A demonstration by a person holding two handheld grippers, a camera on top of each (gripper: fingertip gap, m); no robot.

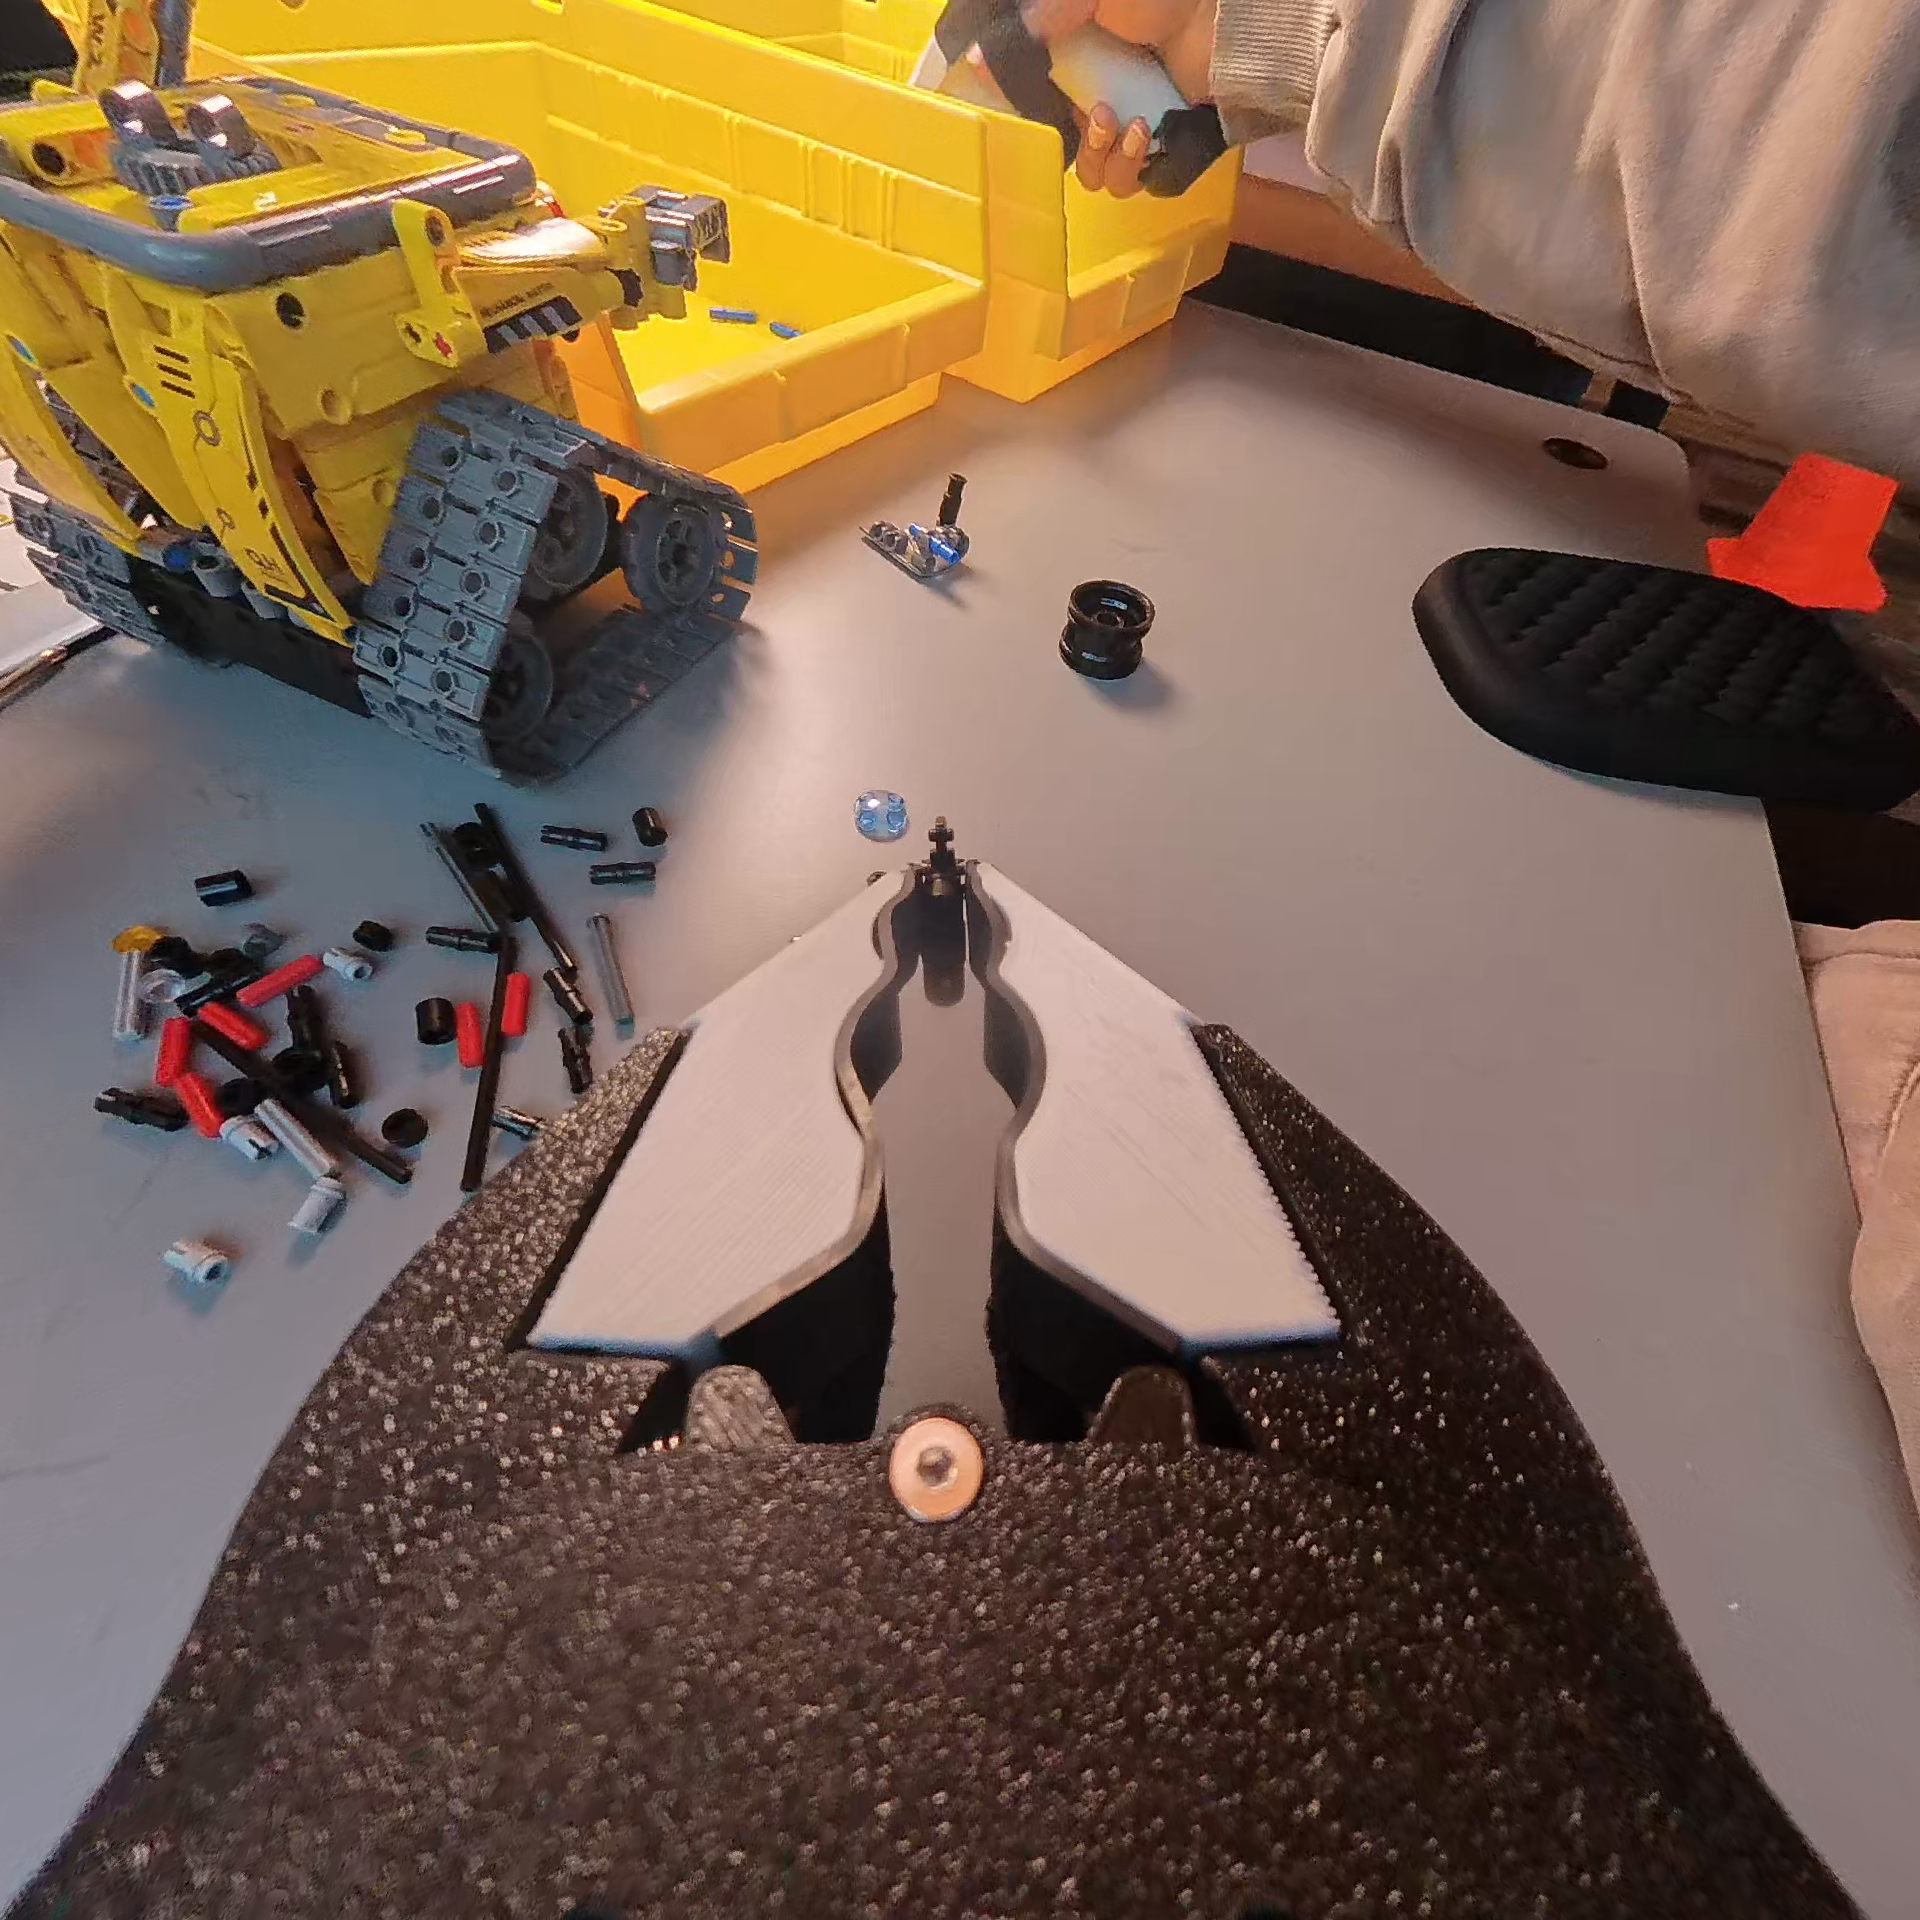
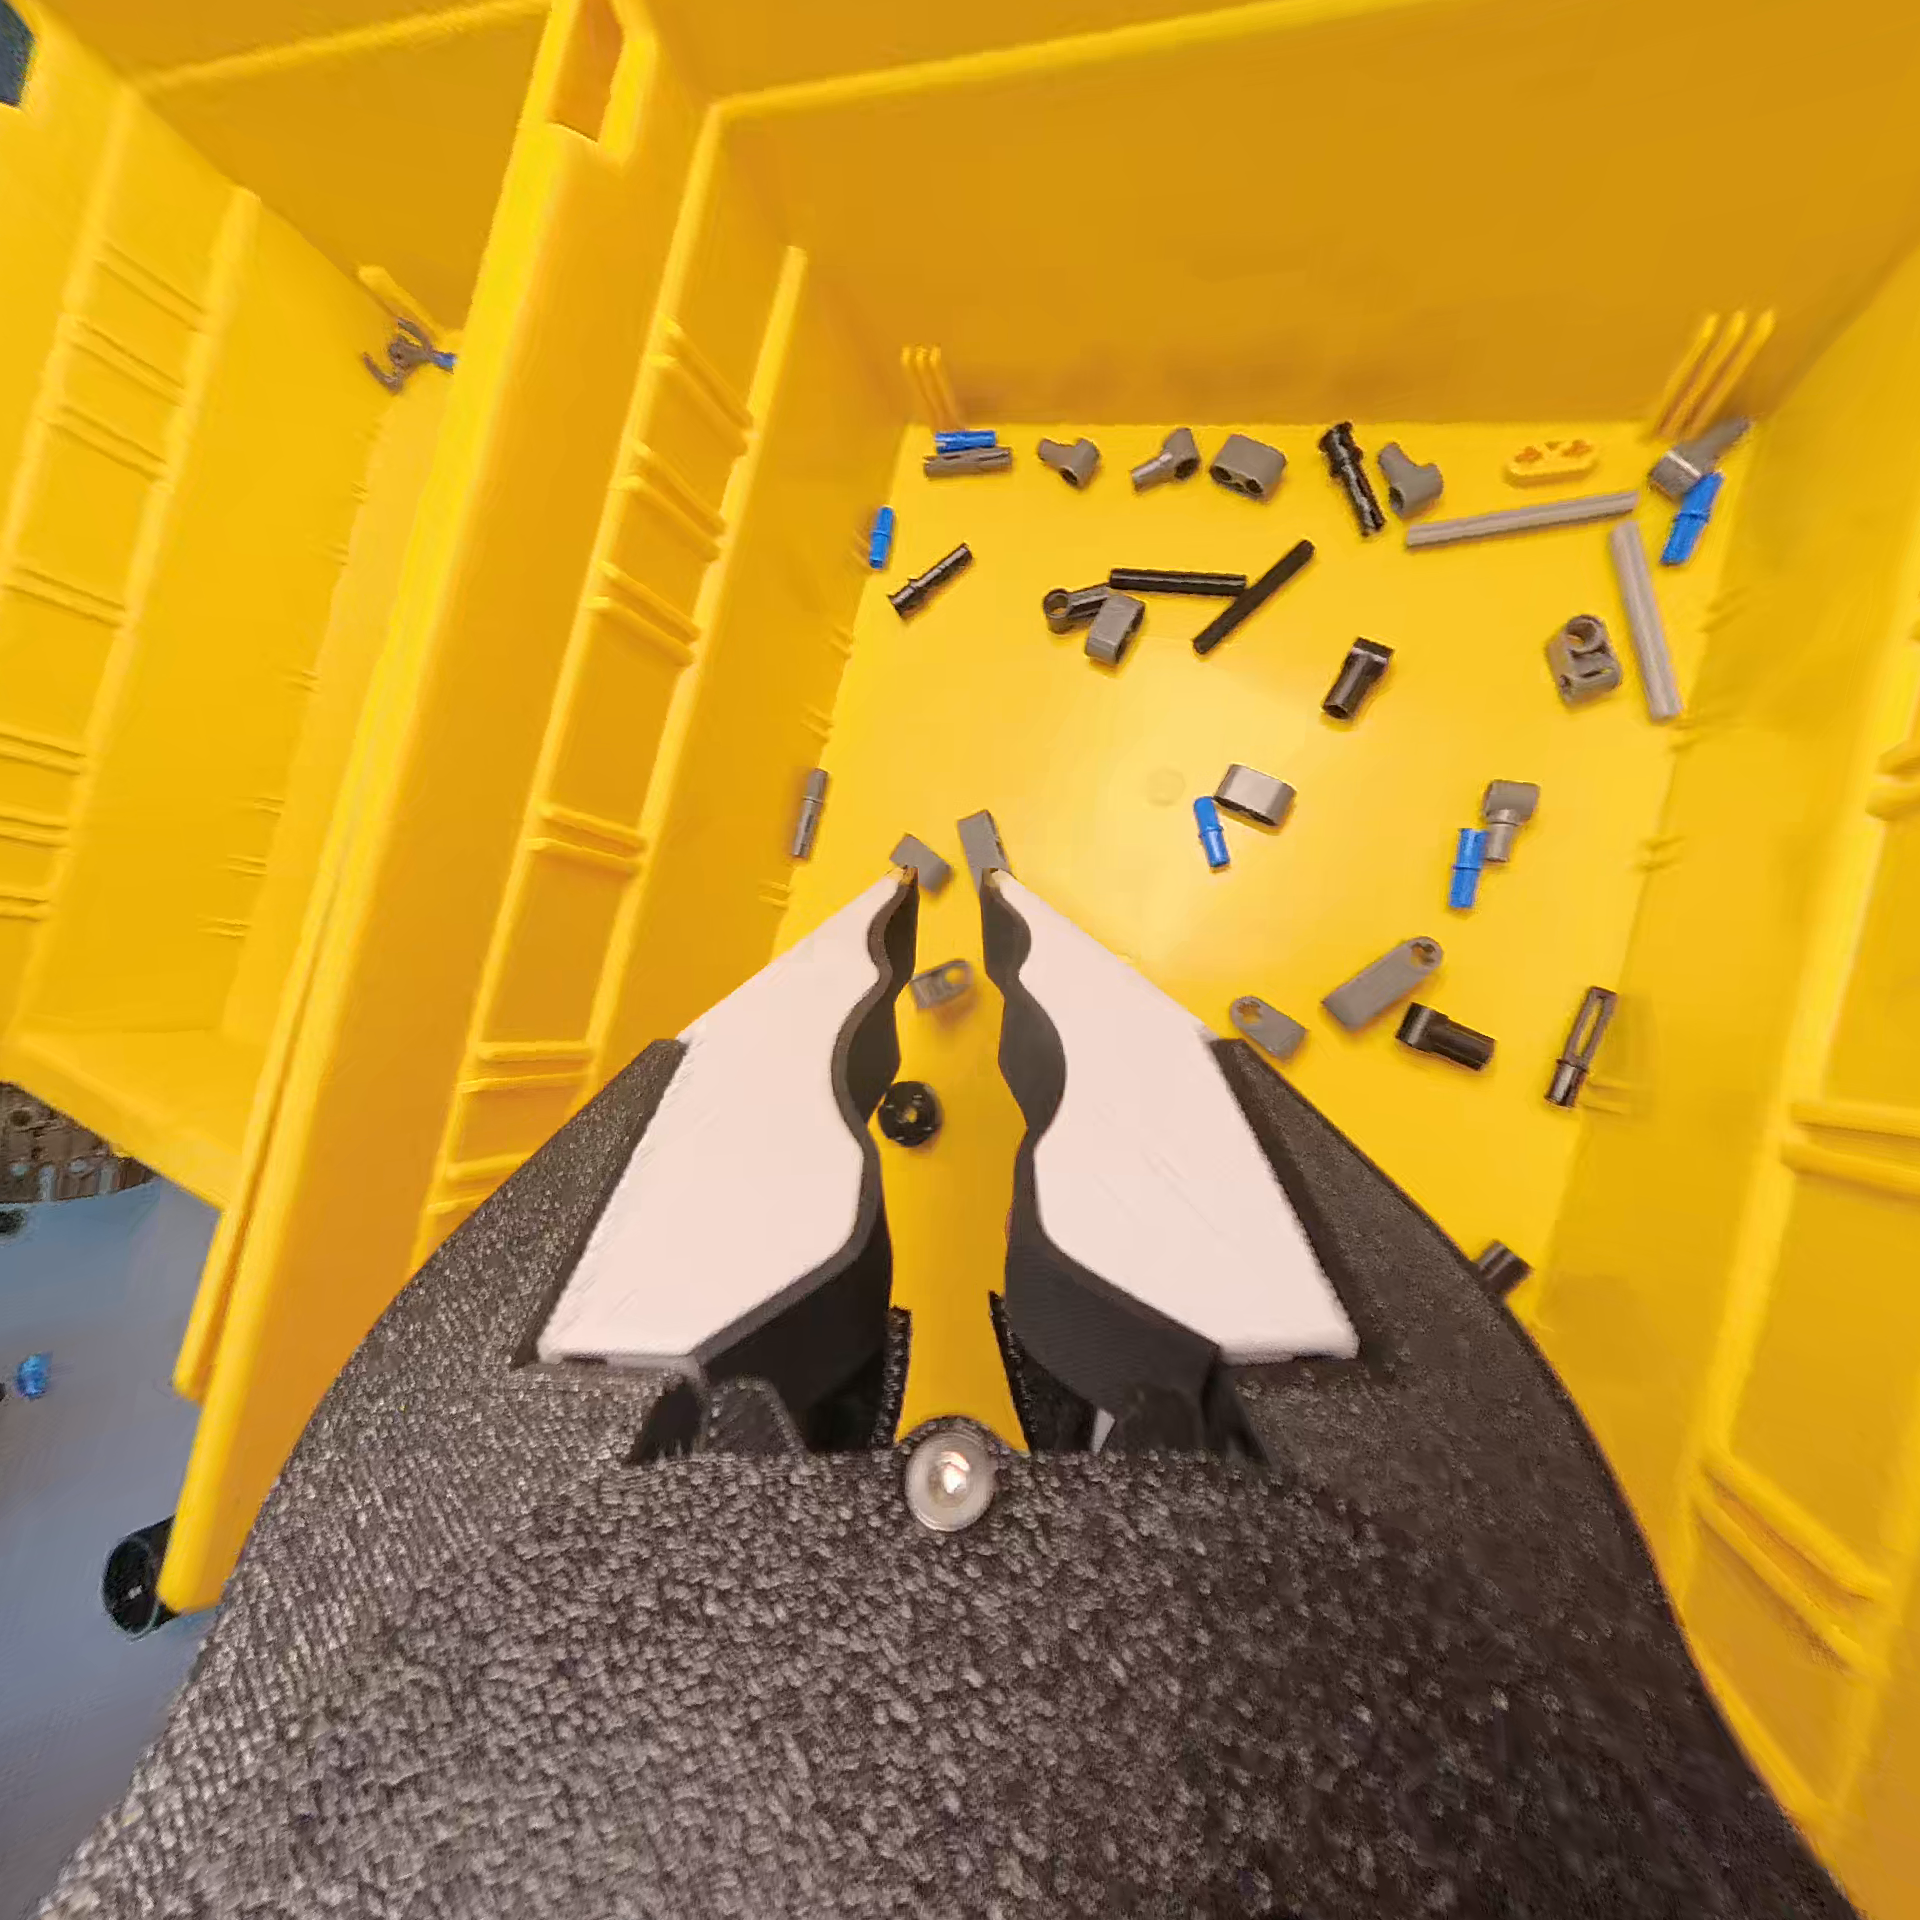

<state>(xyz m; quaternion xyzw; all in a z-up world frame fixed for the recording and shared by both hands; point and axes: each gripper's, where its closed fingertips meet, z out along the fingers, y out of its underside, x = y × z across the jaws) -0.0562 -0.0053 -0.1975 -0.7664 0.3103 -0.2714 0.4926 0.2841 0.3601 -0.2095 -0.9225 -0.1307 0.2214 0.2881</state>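
Note:
My left gripper [image 1: 940, 883] is shut on a small black pin [image 1: 940, 940], held upright between the tips just above the grey table [image 1: 1299, 987]. A clear blue round stud [image 1: 882, 812] lies just beyond the tips. My right gripper [image 2: 945, 881] is inside a yellow bin [image 2: 1143, 260], low over its floor, with the jaws a narrow gap apart and nothing between them. Two small grey connectors [image 2: 920, 858] lie right at its tips. A grey lug [image 2: 940, 983] and a black disc [image 2: 909, 1114] lie on the floor under the fingers.
A yellow tracked model vehicle [image 1: 312, 416] stands at far left before the yellow bins [image 1: 831, 239]. Loose black, red and grey pins [image 1: 312, 1029] lie at left. A black wheel hub [image 1: 1107, 629], a small grey-blue assembly [image 1: 925, 540], a black pad [image 1: 1662, 675] and an orange cone [image 1: 1808, 530] lie ahead. My right fingertips sit around 50 cm from my left ones. The clear blue round stud [image 1: 882, 812] lies around 9 cm away from my left fingertips.

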